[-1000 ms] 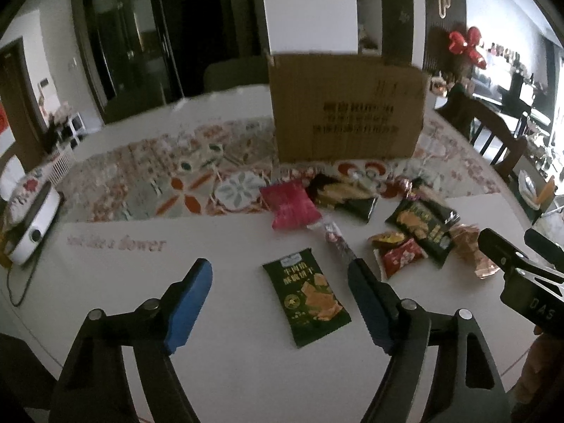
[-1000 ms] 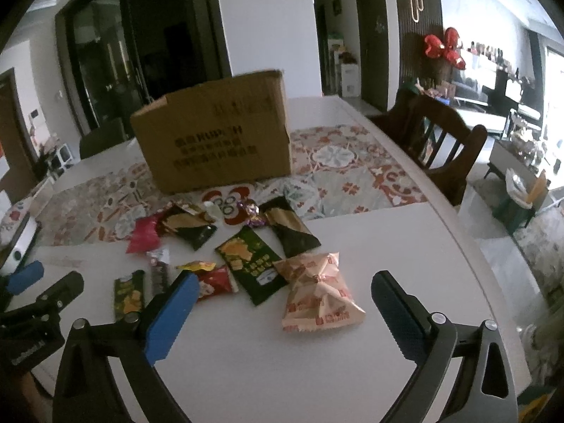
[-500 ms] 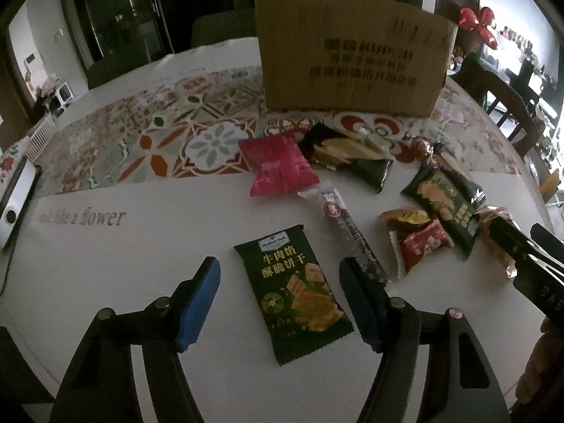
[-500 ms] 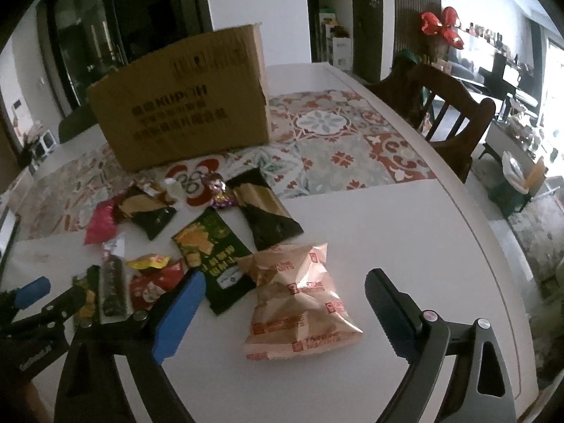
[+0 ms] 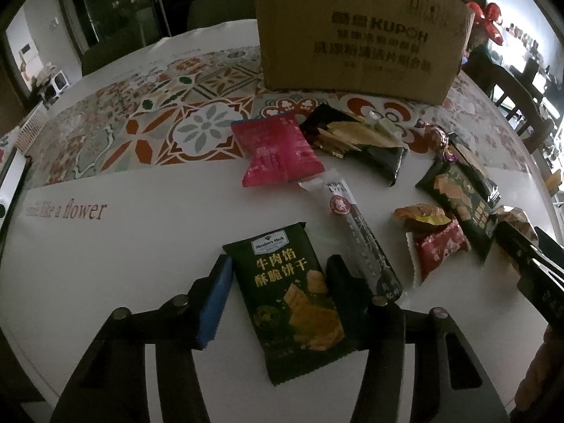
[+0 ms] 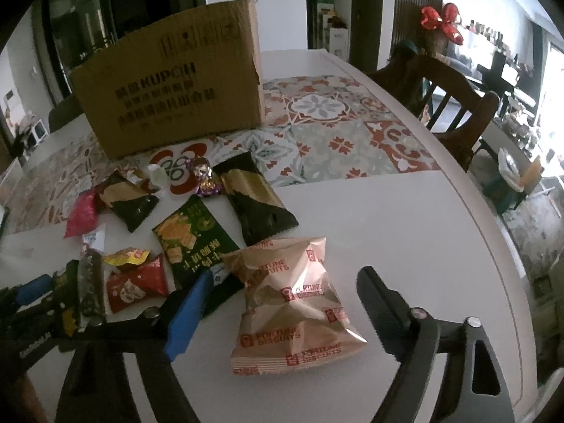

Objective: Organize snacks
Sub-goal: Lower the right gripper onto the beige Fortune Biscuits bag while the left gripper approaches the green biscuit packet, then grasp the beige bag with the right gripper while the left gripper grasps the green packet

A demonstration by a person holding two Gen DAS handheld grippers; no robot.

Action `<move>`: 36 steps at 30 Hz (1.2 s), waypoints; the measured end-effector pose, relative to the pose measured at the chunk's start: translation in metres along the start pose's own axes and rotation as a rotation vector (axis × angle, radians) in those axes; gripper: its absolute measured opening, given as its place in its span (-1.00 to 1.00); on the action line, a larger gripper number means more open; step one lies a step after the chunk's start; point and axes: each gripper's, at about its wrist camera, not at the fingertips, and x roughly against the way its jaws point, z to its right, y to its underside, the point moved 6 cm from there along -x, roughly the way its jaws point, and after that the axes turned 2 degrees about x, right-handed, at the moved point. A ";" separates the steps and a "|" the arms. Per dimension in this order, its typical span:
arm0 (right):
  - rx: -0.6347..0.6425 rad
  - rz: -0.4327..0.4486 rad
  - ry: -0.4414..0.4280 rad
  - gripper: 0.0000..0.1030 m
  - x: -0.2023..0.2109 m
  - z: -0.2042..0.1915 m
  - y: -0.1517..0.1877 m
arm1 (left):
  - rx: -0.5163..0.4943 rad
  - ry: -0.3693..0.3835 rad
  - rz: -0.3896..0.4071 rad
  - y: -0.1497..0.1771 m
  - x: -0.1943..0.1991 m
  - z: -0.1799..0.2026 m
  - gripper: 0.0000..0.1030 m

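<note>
Both grippers have dropped closer: left gripper [image 5: 278, 278] closing astride the green cracker packet [image 5: 290, 299], right gripper [image 6: 282, 290] closing astride the Fortune Biscuits bag [image 6: 292, 303], neither gripped.

My views were dim and fisheye-bent, black at the corners; daylight glared from the right edge, and the far room blurred.

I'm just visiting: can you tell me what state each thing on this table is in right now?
left gripper: jaws closing around the green biscuit packet, not yet gripping
green biscuit packet: flat, sealed
right gripper: jaws closing, astride the fortune biscuits bag
fortune biscuits bag: puffed, sealed, lying on the table
cardboard box: upright; top not visible
pink packet: flat, untouched
</note>
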 end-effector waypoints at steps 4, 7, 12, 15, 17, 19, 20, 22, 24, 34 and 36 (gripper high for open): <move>0.002 -0.019 -0.007 0.24 -0.002 -0.001 0.003 | 0.005 0.003 0.000 0.000 0.000 -0.001 0.01; 0.005 -0.026 -0.011 0.04 -0.002 -0.003 0.005 | 0.008 0.014 0.003 0.001 0.001 -0.001 -0.02; 0.022 -0.013 -0.004 -0.03 0.005 -0.007 0.007 | 0.014 0.039 0.011 0.002 0.002 -0.003 -0.05; 0.036 0.010 -0.002 -0.04 0.014 -0.011 0.007 | 0.011 0.053 0.030 0.002 0.009 -0.003 -0.07; 0.036 0.018 -0.014 -0.04 0.019 -0.012 0.007 | -0.007 0.054 0.065 0.000 0.019 -0.003 -0.07; 0.029 0.022 -0.040 -0.04 0.023 -0.014 0.007 | -0.029 0.054 0.093 -0.001 0.029 -0.001 -0.07; 0.027 0.019 -0.068 -0.04 0.025 -0.017 0.007 | -0.040 0.061 0.101 -0.002 0.033 0.001 -0.07; 0.016 0.017 -0.118 -0.04 0.029 -0.021 0.007 | -0.055 0.081 0.123 -0.004 0.044 0.003 -0.07; 0.008 0.020 -0.158 -0.04 0.034 -0.026 0.007 | -0.070 0.089 0.160 -0.007 0.056 0.004 -0.07; 0.078 0.137 -0.203 -0.04 0.074 -0.046 -0.018 | -0.080 0.185 0.221 -0.031 0.090 0.006 -0.10; 0.087 0.171 -0.202 -0.04 0.083 -0.048 -0.027 | -0.089 0.198 0.239 -0.039 0.098 0.007 -0.10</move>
